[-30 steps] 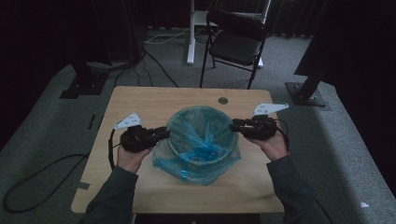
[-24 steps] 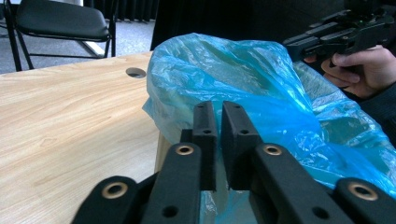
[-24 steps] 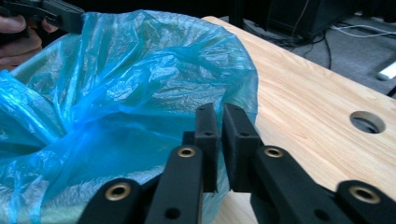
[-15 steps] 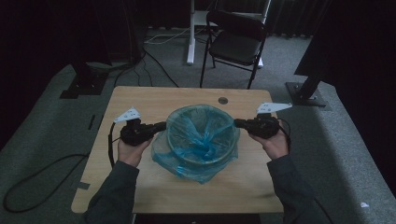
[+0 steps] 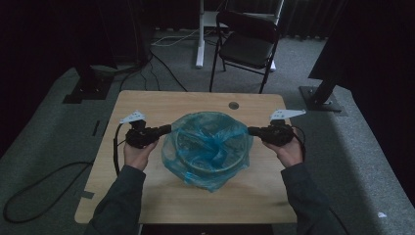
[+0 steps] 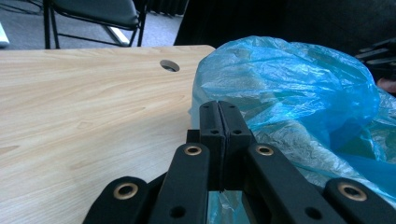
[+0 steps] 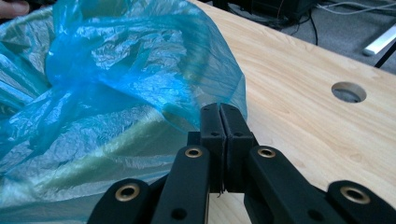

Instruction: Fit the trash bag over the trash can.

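A thin blue plastic bag lies draped in and over a round container whose rim shows through it, in the middle of the wooden table. My left gripper is shut on the bag's left edge, and my right gripper is shut on its right edge. The bag is stretched between them. In the left gripper view the jaws are pressed together with blue film caught low between them. In the right gripper view the closed tips pinch the bag's hem.
A round cable hole sits near the table's far edge. Behind the table stand a black folding chair and a white desk leg. Cables run over the grey carpet at the left.
Both grippers have closed on the bag's edges. The left hand has drawn outward to the left and slightly away, and the bag's mouth is now spread wider over the container.
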